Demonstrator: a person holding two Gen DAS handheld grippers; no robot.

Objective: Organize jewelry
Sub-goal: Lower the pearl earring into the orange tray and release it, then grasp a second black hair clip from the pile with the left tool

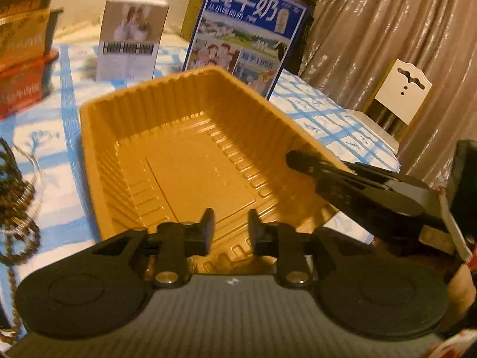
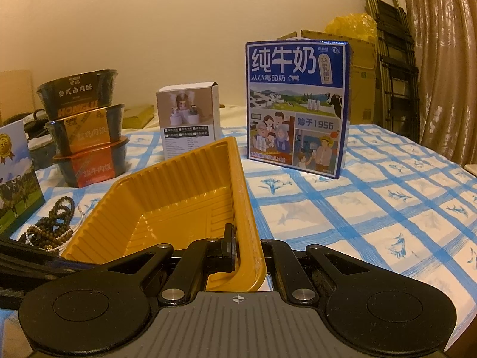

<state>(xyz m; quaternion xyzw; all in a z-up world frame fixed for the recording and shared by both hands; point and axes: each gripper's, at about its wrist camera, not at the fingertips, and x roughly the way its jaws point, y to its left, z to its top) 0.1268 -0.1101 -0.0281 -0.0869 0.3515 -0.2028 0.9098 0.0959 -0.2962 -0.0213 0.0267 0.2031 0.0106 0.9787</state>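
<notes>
A ribbed golden plastic tray [image 1: 184, 164] lies on the blue-checked tablecloth, with nothing inside it. My left gripper [image 1: 231, 232] hovers over the tray's near end. It is open, with a narrow gap between its fingers and nothing in it. My right gripper [image 2: 246, 250] is shut on the tray [image 2: 179, 197], pinching its right wall. One finger is inside the tray and the other is hidden behind the wall. In the left wrist view the right gripper [image 1: 298, 161] reaches in from the right onto that rim. A heap of brown bead strings [image 1: 18, 208] [image 2: 56, 220] lies on the cloth left of the tray.
Behind the tray stand a blue milk carton [image 2: 298, 104], a small white product box [image 2: 189, 119] and three stacked meal bowls [image 2: 86, 128]. A printed card [image 2: 15, 179] stands at the left. A white chair back [image 1: 402, 89] and a curtain are beyond the table's right edge.
</notes>
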